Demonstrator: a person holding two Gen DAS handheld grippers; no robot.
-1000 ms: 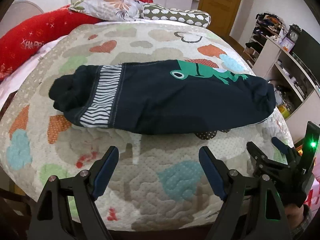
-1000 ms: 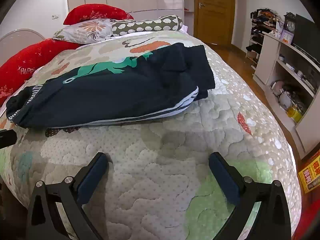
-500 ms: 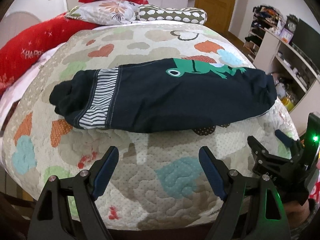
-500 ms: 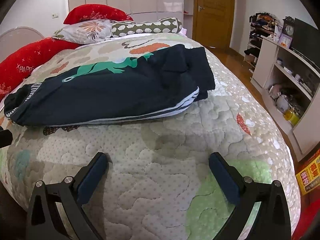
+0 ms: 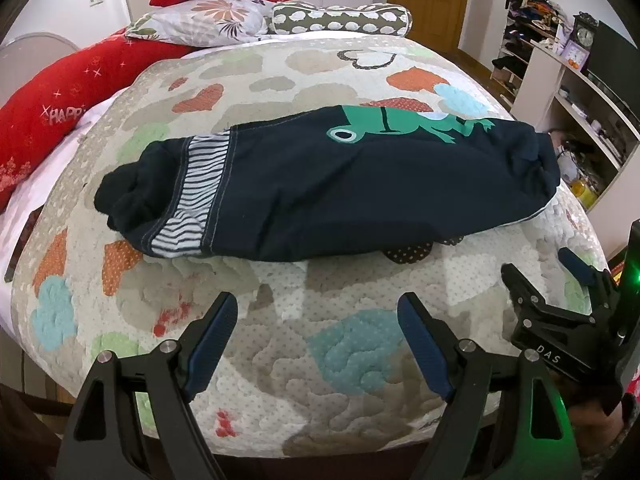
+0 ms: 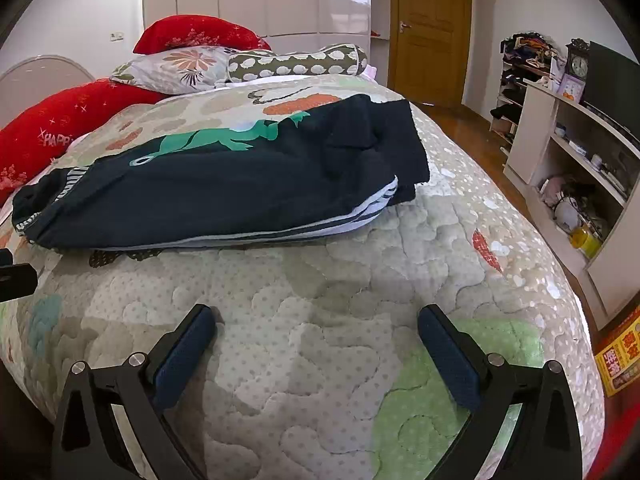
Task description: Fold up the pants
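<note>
Bedroom light falls on a big bed (image 5: 360, 360) with a quilt full of hearts. Dark pants (image 5: 328, 184) with a green frog lie flat across the middle of the bed, already doubled into one long strip, with the striped cuffs at one end. Nearer than the pants, the left hand-held gripper (image 5: 316, 340) is wide apart and holds nothing. Beside it, the right hand-held gripper (image 6: 316, 348) is wide apart and empty too. Both float above the bed, likely so each can grab an end.
</note>
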